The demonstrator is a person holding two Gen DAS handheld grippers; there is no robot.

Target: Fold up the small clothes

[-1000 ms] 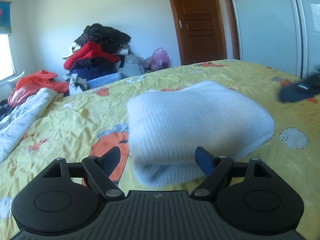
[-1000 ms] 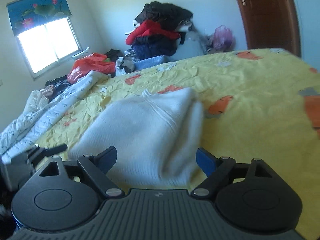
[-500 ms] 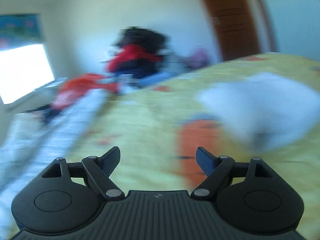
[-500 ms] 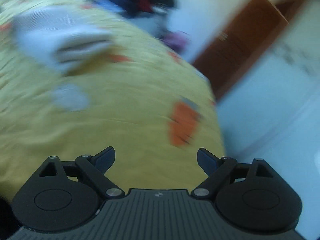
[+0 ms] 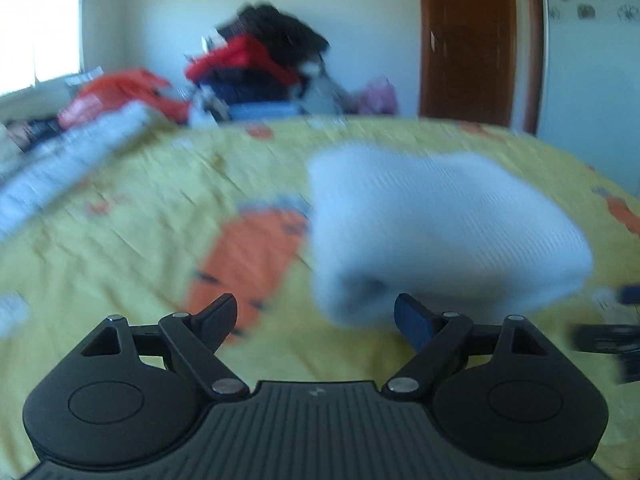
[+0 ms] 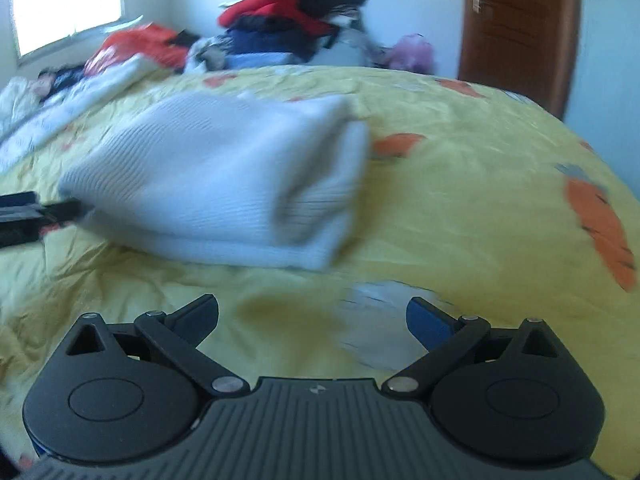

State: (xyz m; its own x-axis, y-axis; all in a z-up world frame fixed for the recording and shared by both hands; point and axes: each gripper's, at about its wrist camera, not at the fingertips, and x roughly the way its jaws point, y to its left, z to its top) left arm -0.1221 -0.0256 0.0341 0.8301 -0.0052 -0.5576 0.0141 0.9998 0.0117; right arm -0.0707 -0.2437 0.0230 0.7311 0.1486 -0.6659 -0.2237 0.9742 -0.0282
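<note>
- The left gripper [image 5: 315, 316] was nearest in its own view, with its jaws spread wide and nothing between them.
- Its jaws had just been opening a little more.
- The right finger [image 5: 414, 320] sat just in front of the near edge of the folded white garment [image 5: 440, 228], but the blur hid whether they touched.
- The right gripper [image 6: 312, 318] had its jaws spread very wide too, and only bedsheet showed between them.
- Those jaws had just been opening as well.
- The folded white garment [image 6: 224, 176] lay flat on the yellow bedsheet [image 6: 460, 208], a bit farther off and to the left of the right gripper, not touching it.
- In the right wrist view, the dark tip of the left gripper [image 6: 28, 216] showed at the left edge, just beside the garment's left end.
- In the left wrist view, the right gripper [image 5: 608, 332] showed as a dark blur at the right edge.
- The sheet had orange carrot pictures [image 5: 248, 256] on it.
- A white blanket [image 6: 60, 112] lay bunched along the far left side of the bed.
- Past the bed, a pile of clothes [image 6: 292, 20] stood against the far wall.
- A window [image 6: 68, 0] was far left, and a brown door [image 6: 516, 28] was far right.
</note>
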